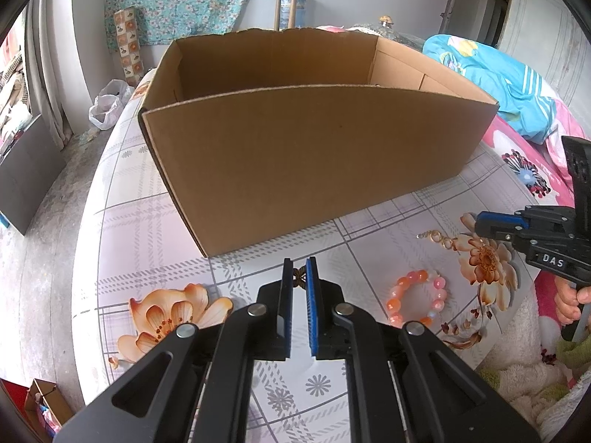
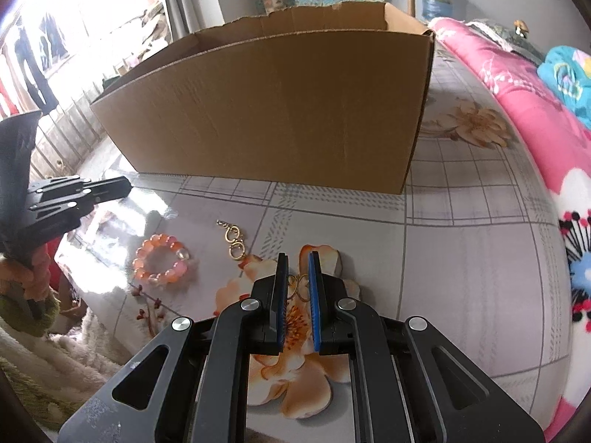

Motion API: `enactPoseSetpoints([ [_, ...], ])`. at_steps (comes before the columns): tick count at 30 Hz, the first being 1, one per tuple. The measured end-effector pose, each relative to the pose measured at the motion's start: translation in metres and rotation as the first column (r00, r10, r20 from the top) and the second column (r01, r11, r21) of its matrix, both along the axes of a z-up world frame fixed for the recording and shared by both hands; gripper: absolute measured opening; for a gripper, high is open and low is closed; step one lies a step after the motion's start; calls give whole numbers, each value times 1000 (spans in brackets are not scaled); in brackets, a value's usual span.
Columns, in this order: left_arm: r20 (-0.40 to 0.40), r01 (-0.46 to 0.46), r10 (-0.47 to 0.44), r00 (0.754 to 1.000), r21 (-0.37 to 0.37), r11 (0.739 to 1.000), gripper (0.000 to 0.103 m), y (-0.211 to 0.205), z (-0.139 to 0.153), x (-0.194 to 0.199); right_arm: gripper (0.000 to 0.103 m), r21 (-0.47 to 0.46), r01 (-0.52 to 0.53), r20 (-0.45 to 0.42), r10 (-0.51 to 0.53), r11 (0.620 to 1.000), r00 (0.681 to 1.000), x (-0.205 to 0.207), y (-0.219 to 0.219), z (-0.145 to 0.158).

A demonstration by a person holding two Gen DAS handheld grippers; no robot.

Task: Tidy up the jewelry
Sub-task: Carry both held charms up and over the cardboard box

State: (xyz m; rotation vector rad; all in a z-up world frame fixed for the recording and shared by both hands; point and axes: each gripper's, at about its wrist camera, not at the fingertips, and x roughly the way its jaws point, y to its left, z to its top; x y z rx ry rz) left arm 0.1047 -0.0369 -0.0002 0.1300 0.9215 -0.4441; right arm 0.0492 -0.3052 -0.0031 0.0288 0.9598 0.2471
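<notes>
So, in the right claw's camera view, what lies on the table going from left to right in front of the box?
Left claw → pink bead bracelet → gold chain piece → right claw, shut on gold rings.

The box [image 1: 317, 170] stands on the table [image 1: 155, 229], towards its far side. Before the box, on the table, lie a bead bracelet [image 1: 417, 297] and, just behind it and nearer the box, a chain of rings [image 1: 441, 239]. The left gripper [image 1: 300, 277] hangs before the box's near wall with a small ornament [image 1: 300, 280] between its fingers. To its right, the right gripper [image 2: 298, 280] holds a pair of rings [image 2: 300, 288] over the table. A blanket [image 2: 517, 118] lies right of the table.
</notes>
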Motion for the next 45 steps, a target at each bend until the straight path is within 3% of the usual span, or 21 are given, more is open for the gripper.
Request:
enactPoseSetpoints([
  [14, 24, -2, 2, 1000, -12, 1000, 6, 4, 9, -5, 9, 62, 27, 71, -31, 998, 997, -22, -3, 32],
  [17, 51, 0, 1, 999, -21, 1000, 6, 6, 25, -11, 9, 82, 14, 132, -25, 997, 991, -26, -3, 58],
  [23, 151, 72, -52, 987, -135, 988, 6, 10, 84, -16, 9, 104, -56, 260, 27, 993, 965, -11, 8, 104],
  [29, 223, 152, -112, 968, -173, 973, 6, -12, 118, 21, 9, 127, -89, 299, 47, 988, 953, 33, 19, 113],
  [33, 182, 152, -124, 975, -145, 978, 6, -34, 115, 66, 9, 132, -24, 231, -7, 991, 973, 79, 18, 100],
  [39, 40, 83, -79, 996, -95, 992, 6, -64, 96, 143, 9, 64, 108, 144, -116, 992, 983, 119, 12, 80],
  [43, 10, 19, -18, 1000, -70, 997, 8, -74, 85, 160, 14, 60, 159, 121, -165, 985, 979, 129, 4, 73],
  [45, 6, 0, 0, 1000, -68, 998, 14, -76, 83, 162, 18, 65, 163, 131, -170, 984, 977, 127, 4, 75],
])
